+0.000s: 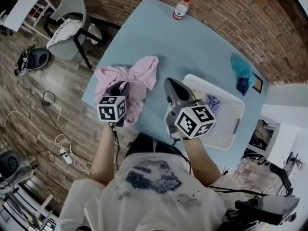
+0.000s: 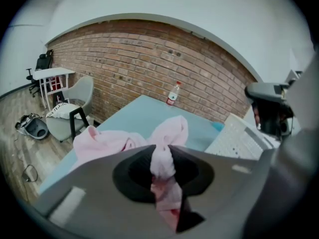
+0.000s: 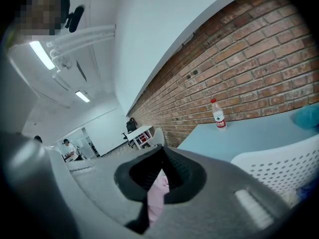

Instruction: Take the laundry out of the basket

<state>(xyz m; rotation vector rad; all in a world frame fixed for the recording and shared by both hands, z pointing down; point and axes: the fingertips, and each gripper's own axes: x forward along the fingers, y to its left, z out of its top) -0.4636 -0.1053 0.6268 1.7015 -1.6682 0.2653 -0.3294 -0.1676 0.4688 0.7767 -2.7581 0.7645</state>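
Observation:
A pink garment (image 1: 139,78) lies bunched on the light blue table (image 1: 192,47), left of the white laundry basket (image 1: 226,124). My left gripper (image 1: 120,86) is shut on a fold of that pink garment (image 2: 124,141), and cloth is pinched in the left gripper's (image 2: 163,151) jaws. My right gripper (image 1: 169,83) hovers over the table at the basket's left edge, shut and holding nothing. In the right gripper view the right gripper (image 3: 160,152) has its tips together, with the pink garment (image 3: 158,190) showing behind them. A purple-blue garment (image 1: 212,103) lies in the basket.
A teal cloth (image 1: 240,65) and a dark blue cloth (image 1: 243,85) lie at the table's right edge. A water bottle (image 1: 181,8) stands at the far edge by the brick wall. A grey chair (image 1: 72,23) and floor cables (image 1: 57,138) are left of the table.

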